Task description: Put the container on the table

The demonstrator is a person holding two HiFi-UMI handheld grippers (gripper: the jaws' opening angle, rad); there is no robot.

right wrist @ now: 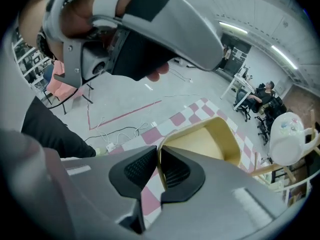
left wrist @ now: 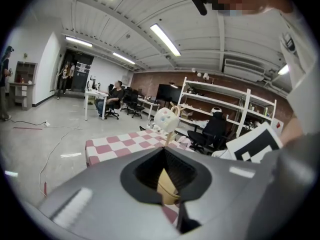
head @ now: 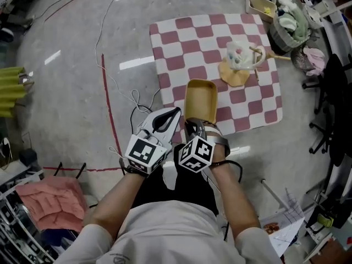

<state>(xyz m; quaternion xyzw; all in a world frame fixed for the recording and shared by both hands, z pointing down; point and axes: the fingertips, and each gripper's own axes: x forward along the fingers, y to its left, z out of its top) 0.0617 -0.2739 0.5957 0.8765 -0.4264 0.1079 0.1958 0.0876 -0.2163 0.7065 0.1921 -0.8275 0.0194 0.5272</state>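
Observation:
A yellow open container [head: 199,98] hangs over the near edge of the low red-and-white checkered table [head: 176,43]. My right gripper [head: 193,124] is shut on its near wall; in the right gripper view the wall of the container [right wrist: 210,144] sits pinched between the black pads of the right gripper [right wrist: 160,166]. Just left of it, my left gripper [head: 175,114] is open and holds nothing. Through the jaws of the left gripper [left wrist: 167,174] a sliver of the container [left wrist: 167,189] shows.
A white mug [head: 240,56] hangs on a wooden stand at the table's far right. A basket of cloths [head: 291,23] and a cream tray [head: 261,4] lie beyond it. A black chair [head: 335,103] stands right, cables [head: 135,100] and red floor tape [head: 109,109] left.

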